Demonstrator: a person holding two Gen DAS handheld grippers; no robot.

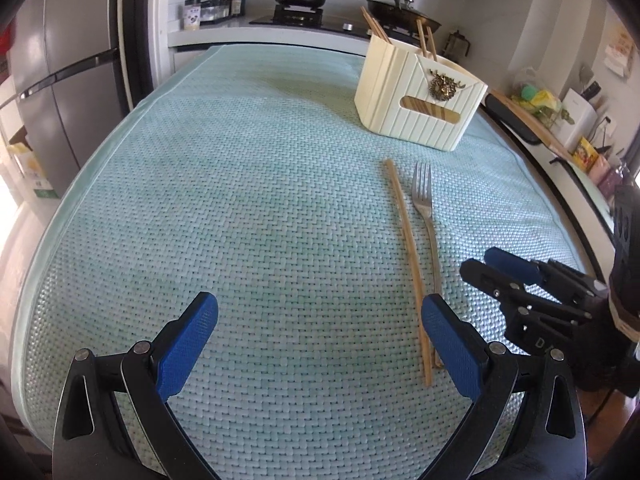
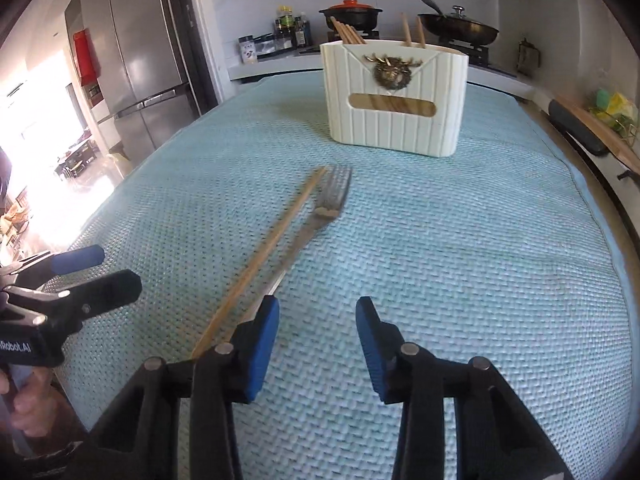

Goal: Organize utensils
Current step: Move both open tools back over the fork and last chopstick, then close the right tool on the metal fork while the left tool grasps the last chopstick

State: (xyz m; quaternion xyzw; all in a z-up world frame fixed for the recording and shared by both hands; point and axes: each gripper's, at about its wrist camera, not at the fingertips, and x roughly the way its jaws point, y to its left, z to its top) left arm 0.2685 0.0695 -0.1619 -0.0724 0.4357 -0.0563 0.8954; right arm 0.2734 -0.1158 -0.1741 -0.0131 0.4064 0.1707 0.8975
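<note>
Nearest the lens, my left gripper [image 1: 320, 320] hangs just above the woven blue mat [image 1: 240, 200] with its fingers spread wide and nothing between them; my right gripper [image 2: 317, 320] is likewise parted and empty, though less widely. Just beside the right-hand finger of my left gripper lie the two loose utensils, side by side and nearly parallel on the mat: a wooden chopstick [image 1: 408, 264] and a metal fork [image 1: 426, 220]. The near end of the fork's handle is hidden behind that finger, as it is behind the left-hand finger of my right gripper in its own view.

Judged from their look, both are stiff and light. The chopstick is thin and lies flat, so it probably calls for a pinch across its width near the middle. The fork's polished handle looks slippery; I judge the narrow neck below the tines the surest hold.

Farther along the desk stands the cream ribbed utensil holder [image 1: 416, 96], upright, already carrying several chopsticks [image 1: 425, 40]. Beyond it, well apart, is the stove [image 1: 298, 16] with pots.
</note>
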